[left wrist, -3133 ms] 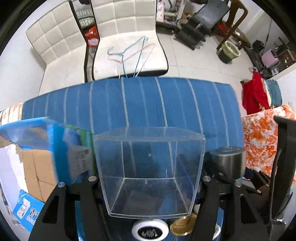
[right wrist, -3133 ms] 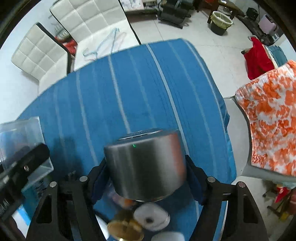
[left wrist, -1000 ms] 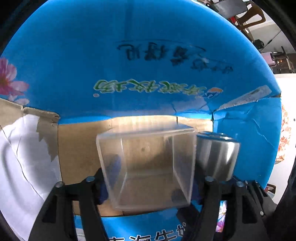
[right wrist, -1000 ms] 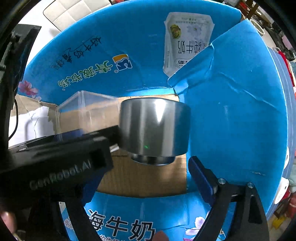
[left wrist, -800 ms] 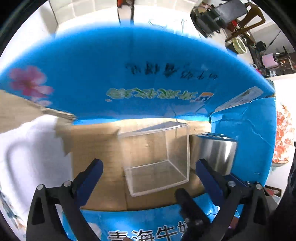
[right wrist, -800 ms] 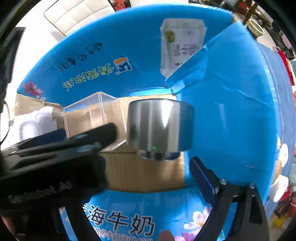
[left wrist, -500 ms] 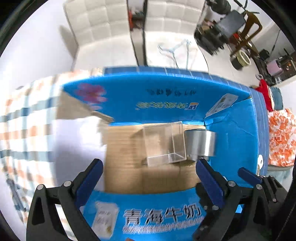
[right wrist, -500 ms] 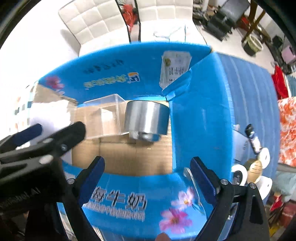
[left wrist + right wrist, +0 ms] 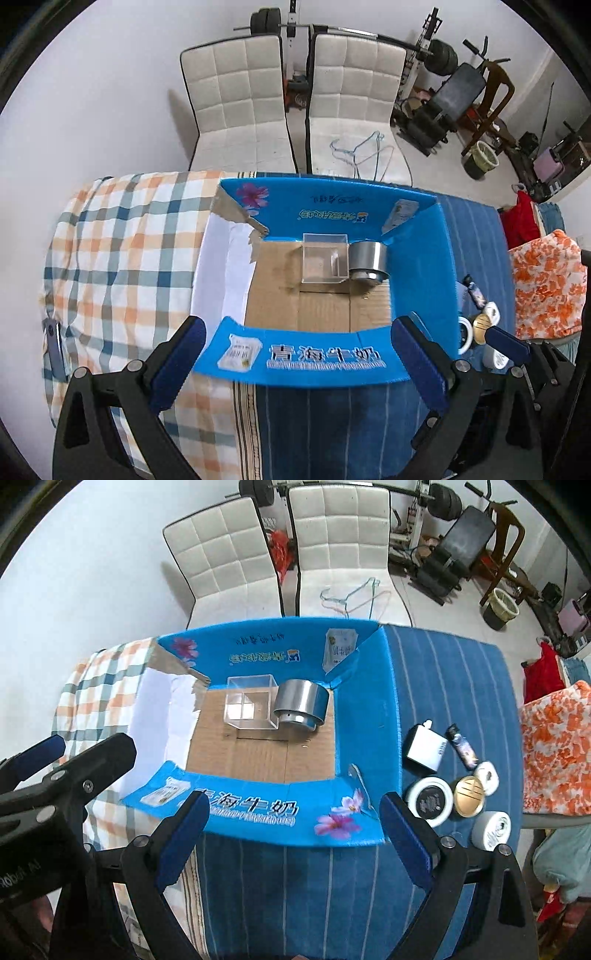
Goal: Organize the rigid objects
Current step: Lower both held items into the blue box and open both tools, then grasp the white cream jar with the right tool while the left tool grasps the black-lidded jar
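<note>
Clear box and metal tin lie in the blue carton, both hand-held grippers above it and empty.

The clear plastic box (image 9: 325, 258) and the steel tin (image 9: 367, 260) sit touching side by side on the cardboard floor of the blue carton (image 9: 321, 360), against its far wall. The right wrist view alone shows the white adapter (image 9: 424, 753), the black-lidded jar (image 9: 430, 801), the gold-lidded jar (image 9: 469, 794) and the white jar (image 9: 491, 829) out on the striped blue worktop (image 9: 443, 672) beside the carton (the left view catches only their edge). The left hand-held gripper (image 9: 295, 365) has just been opening and stands wide with nothing between its pads; the right hand-held gripper (image 9: 293, 834) is equally wide and empty.
</note>
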